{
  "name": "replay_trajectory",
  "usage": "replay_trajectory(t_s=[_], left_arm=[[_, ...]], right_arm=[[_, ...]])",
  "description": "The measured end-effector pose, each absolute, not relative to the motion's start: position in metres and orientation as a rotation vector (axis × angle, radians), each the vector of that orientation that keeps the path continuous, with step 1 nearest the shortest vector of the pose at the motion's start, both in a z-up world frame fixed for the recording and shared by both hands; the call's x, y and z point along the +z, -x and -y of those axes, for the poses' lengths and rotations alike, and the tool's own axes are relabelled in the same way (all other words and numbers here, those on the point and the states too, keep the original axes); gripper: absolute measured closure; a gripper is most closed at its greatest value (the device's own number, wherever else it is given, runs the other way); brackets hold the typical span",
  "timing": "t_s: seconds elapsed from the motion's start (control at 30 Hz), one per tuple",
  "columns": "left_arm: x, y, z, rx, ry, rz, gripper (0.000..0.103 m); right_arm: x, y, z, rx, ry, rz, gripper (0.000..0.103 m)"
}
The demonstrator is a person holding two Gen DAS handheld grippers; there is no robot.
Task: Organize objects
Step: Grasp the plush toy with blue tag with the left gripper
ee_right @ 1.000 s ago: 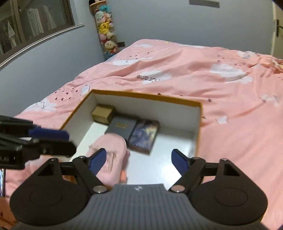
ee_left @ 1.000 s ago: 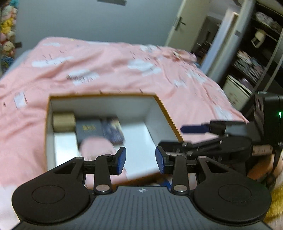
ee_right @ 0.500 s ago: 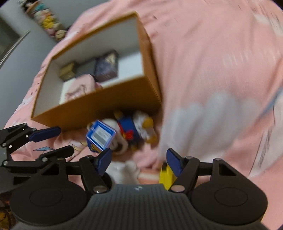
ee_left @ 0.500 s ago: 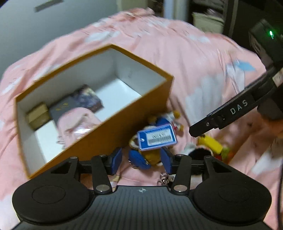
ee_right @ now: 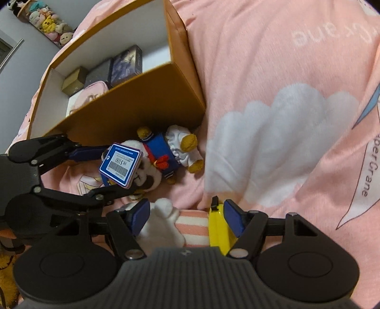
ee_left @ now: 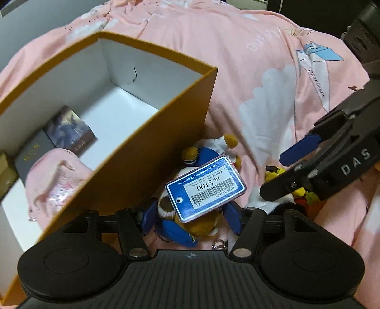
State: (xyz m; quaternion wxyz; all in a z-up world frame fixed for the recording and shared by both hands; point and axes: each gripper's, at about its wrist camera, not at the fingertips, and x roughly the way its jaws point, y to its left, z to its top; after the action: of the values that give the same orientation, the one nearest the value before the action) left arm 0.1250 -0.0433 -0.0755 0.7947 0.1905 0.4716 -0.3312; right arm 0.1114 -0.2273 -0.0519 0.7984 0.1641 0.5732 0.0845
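Note:
A sailor-suit plush toy (ee_left: pixel 209 152) (ee_right: pixel 163 152) with a blue price tag (ee_left: pixel 206 187) (ee_right: pixel 120 164) lies on the pink bedspread beside an orange box (ee_left: pixel 152 133) (ee_right: pixel 123 107). My left gripper (ee_left: pixel 190 219) (ee_right: pixel 99 166) is open, its fingers on either side of the plush's head. My right gripper (ee_right: pixel 187 215) (ee_left: pixel 285 173) is open around a white, pink-striped and yellow plush (ee_right: pixel 190 225) (ee_left: pixel 280 187) lying nearer me. The box holds a pink pouch (ee_left: pixel 54 176), two dark boxes (ee_left: pixel 68 129) and a small tan box (ee_right: pixel 73 82).
The pink bedspread (ee_right: pixel 285 118) with white cloud prints stretches to the right of the box. A hanging column of plush toys (ee_right: pixel 47 21) is on the grey wall at upper left. Dark furniture (ee_left: pixel 332 14) stands beyond the bed.
Both grippers swung down from over the box to the plush toys lying in front of it. The left one now straddles the sailor plush, the right one the striped plush.

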Motion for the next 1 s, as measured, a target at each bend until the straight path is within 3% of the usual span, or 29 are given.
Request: replay_trajectory(t_s=[0.1, 0.33, 0.53, 1.0], left_arm=[[-0.080, -0.126, 0.048, -0.707, -0.402, -1.017, 0.030], [-0.076, -0.119, 0.050, -0.649, -0.371, -1.036, 0.042], [-0.060, -0.104, 0.040, -0.554, -0.311, -1.060, 0.044], [-0.017, -0.065, -0.019, -0.357, -0.082, -1.018, 0.045]], right_arm=[[-0.054, -0.112, 0.229, 0.177, -0.358, -1.239, 0.032], [-0.056, -0.112, 0.228, 0.174, -0.358, -1.247, 0.033], [-0.054, -0.110, 0.230, 0.168, -0.388, -1.254, 0.033], [-0.049, -0.096, 0.254, 0.039, -0.952, -1.350, 0.032]])
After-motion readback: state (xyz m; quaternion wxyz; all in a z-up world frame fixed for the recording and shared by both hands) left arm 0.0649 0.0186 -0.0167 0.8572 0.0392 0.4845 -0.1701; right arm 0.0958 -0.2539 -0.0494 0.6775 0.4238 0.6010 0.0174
